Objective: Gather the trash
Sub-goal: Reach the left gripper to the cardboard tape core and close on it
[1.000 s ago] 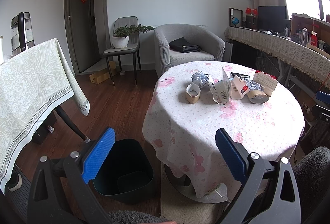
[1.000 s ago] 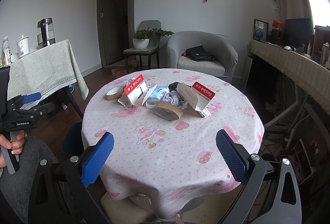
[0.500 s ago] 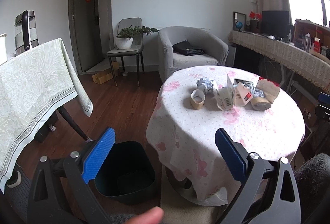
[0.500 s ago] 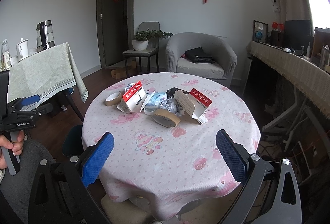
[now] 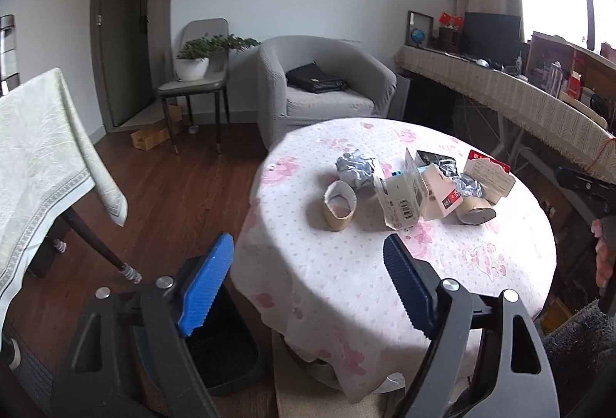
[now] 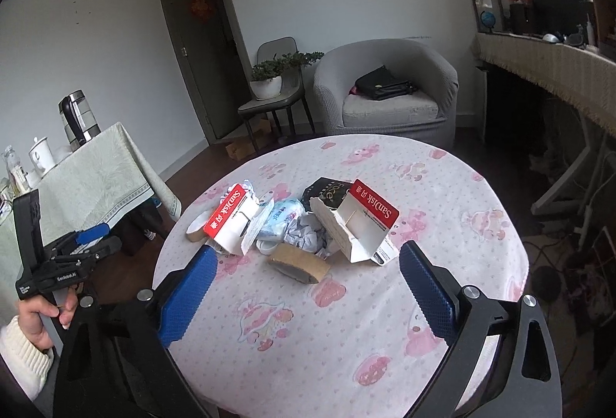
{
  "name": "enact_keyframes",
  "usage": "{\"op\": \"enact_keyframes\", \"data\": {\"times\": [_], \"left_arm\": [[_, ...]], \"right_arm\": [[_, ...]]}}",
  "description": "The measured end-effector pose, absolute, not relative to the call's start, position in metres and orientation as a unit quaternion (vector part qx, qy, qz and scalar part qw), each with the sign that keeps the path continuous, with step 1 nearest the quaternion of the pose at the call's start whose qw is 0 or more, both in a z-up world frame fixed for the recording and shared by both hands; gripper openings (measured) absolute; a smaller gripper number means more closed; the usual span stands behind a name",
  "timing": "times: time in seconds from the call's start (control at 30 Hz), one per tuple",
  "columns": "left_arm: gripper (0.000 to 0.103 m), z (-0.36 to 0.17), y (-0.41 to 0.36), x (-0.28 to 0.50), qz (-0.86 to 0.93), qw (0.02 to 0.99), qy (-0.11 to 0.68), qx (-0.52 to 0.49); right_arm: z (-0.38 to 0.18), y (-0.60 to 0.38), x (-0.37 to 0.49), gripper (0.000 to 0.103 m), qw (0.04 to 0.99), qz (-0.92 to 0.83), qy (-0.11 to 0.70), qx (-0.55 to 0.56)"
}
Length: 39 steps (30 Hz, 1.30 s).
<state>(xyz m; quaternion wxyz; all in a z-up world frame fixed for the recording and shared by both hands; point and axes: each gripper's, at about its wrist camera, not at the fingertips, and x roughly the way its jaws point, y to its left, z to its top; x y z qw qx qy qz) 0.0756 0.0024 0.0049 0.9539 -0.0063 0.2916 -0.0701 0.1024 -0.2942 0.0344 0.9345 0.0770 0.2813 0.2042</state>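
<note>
A pile of trash lies mid-table on the round pink-patterned tablecloth [image 6: 442, 194]: two red-and-white SanDisk boxes [image 6: 362, 221] [image 6: 231, 221], crumpled paper [image 6: 308, 229], a cardboard tape roll [image 6: 298, 264] and a smaller roll [image 5: 338, 204]. A dark bin [image 5: 223, 352] stands on the floor left of the table. My left gripper [image 5: 308, 271] is open and empty, above the table's near-left edge. My right gripper [image 6: 304, 287] is open and empty, just short of the pile.
A side table with a green cloth [image 5: 34, 148] stands left, with a kettle [image 6: 77, 117] on it. A grey armchair [image 5: 323, 83], a chair with a plant [image 5: 196, 67] and a long covered desk [image 5: 519, 98] lie beyond.
Both grippers have moved forward and closer to the table; the trash pile looms larger in both views. Both stay open.
</note>
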Motion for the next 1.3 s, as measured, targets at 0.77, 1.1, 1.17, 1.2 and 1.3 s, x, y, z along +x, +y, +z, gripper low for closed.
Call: {"op": "enact_keyframes", "data": {"times": [0.77,1.1,1.17,1.2,1.3], "left_arm": [[0.058,-0.052,-0.025,0.193,-0.115,0.92,0.376,-0.009],[0.042,-0.052,-0.027,0.204,-0.126,0.92,0.37,-0.02],[0.038,-0.052,-0.027,0.205,-0.127,0.92,0.369,-0.022],[0.038,-0.052,-0.028,0.205,-0.127,0.921,0.369,-0.02],[0.037,-0.051,-0.029,0.204,-0.131,0.921,0.366,-0.021]], "right_arm": [[-0.012,-0.334,0.197,0.064,0.898,0.215,0.346,0.165],[-0.018,-0.346,0.205,0.054,0.872,0.247,0.334,0.26],[-0.017,-0.348,0.204,0.054,0.874,0.238,0.334,0.26],[-0.018,-0.349,0.204,0.054,0.873,0.237,0.334,0.266],[-0.021,-0.354,0.205,0.054,0.866,0.232,0.331,0.294]]}}
